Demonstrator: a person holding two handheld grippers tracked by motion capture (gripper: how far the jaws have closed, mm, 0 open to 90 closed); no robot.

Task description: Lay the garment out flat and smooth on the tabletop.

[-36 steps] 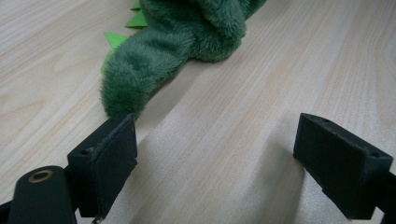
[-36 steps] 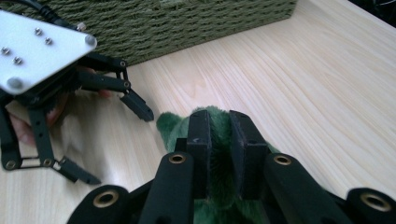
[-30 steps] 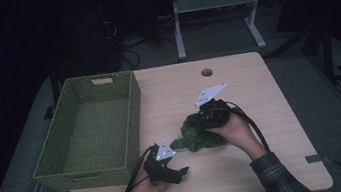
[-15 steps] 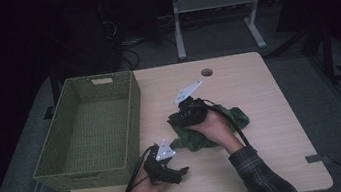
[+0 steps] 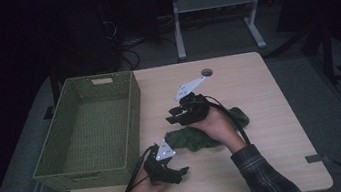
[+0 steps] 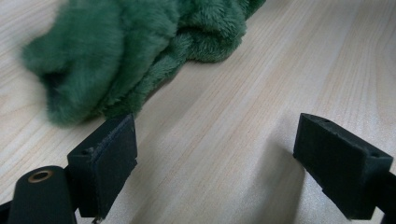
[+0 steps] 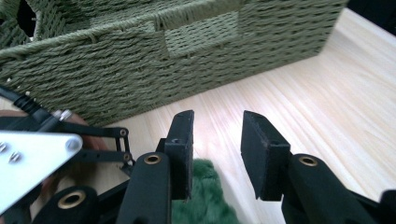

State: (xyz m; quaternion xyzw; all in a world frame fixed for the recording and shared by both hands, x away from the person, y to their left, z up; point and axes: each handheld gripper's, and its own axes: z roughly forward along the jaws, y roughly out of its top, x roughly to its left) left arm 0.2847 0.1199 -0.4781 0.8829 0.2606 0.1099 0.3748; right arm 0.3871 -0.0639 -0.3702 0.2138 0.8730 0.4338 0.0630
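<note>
Plainly, the cloth (image 5: 199,136) is a plush, deep-green fleece, bunched into soft folds (its pile shows thick and fuzzy in the left gripper view (image 6: 140,51)). It lies on the table (image 5: 272,112), a pale wood-grain top with rounded corners, a little toward 5 o'clock of the table's middle. At 9 o'clock of the cloth stands the basket (image 5: 52,165), a rectangular bin of olive woven cord with a cut-out handle in its far wall; in the right gripper view its ribbed weave (image 7: 140,60) stands beyond the jaws.

The right gripper (image 5: 175,117) hangs over the bare wood just past the cloth's 11 o'clock edge, pointing toward the basket. Its jaws have just been opening and now stand a modest gap apart, with nothing between the pads (image 7: 182,149); a bit of green fleece (image 7: 205,196) shows below them, apart from the pads. So it is released.

The left gripper (image 5: 181,171) rests low at 7 o'clock of the cloth, near the table's front edge. Its jaws stand wide apart over bare wood, the flat black pads (image 6: 112,163) empty; one pad sits just beside the cloth's fringe, though whether they touch cannot be told. It too grasps nothing.
</note>
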